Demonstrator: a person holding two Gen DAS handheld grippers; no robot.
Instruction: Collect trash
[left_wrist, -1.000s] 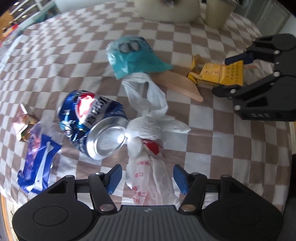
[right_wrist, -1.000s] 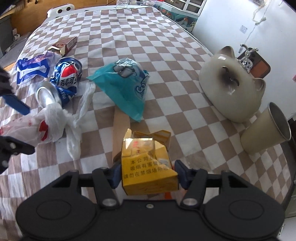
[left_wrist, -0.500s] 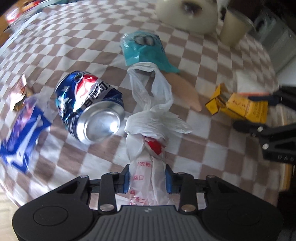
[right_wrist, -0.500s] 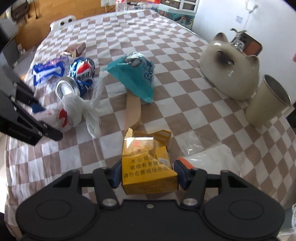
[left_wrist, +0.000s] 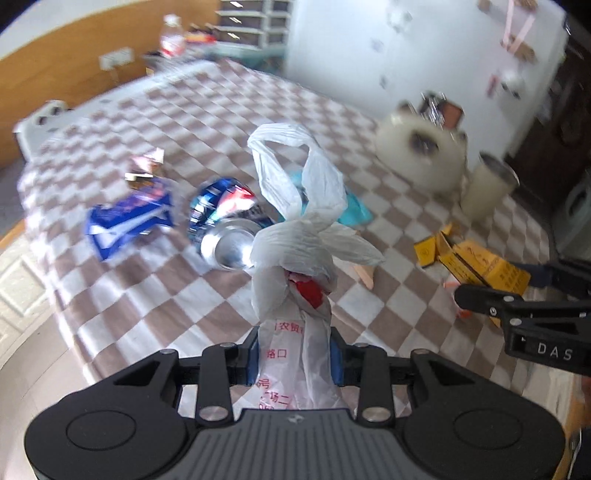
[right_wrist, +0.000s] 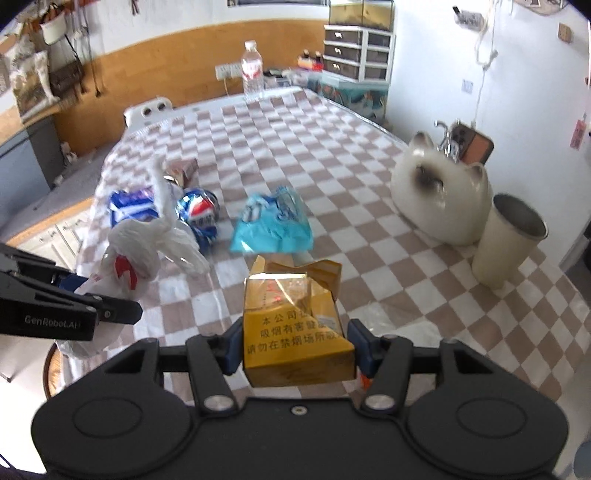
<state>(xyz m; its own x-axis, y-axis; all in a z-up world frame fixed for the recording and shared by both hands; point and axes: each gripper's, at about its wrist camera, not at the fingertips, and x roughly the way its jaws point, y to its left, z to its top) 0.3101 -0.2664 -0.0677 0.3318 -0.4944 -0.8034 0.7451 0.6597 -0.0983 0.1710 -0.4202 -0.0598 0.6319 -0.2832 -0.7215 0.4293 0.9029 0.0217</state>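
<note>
1. Desk (right_wrist: 332, 147): long, covered by a brown-and-white checked cloth that hangs over the near left corner. The far end meets a wall with a wood-coloured lower band.
2. Room: white drawer unit (right_wrist: 360, 35) beyond the far right corner; clear water bottle (right_wrist: 253, 66) upright at the far edge; white wall along the right edge.
3. Cat-shaped cream ceramic (right_wrist: 439, 199): upright by the right edge. A cream cup (right_wrist: 508, 240) stands just beside it, nearer the camera.
4. Blue drink can (left_wrist: 225, 221): dented, on its side near the left edge, silver base toward the near edge.
5. Blue-and-white wrapper (left_wrist: 129, 218): flat on the cloth, beside the can toward the left edge. A small foil packet (left_wrist: 144, 168) lies just beyond it.
6. Teal plastic bag (right_wrist: 273, 221): crumpled, mid-desk, to the right of the can.
7. White plastic bag (left_wrist: 295, 258): knotted, red print, raised off the cloth with its loops upward. The left tool (left_wrist: 293, 358) is clamped on its lower part, blue pads pressed into both sides, over the near left corner.
8. Yellow cigarette carton (right_wrist: 295, 317): torn open at the top, raised above the cloth near the near edge. The right tool (right_wrist: 297, 349) is clamped on its two sides.
9. Pose: both tools tilt downward toward the desk, side by side, each visible at the edge of the other's view.
</note>
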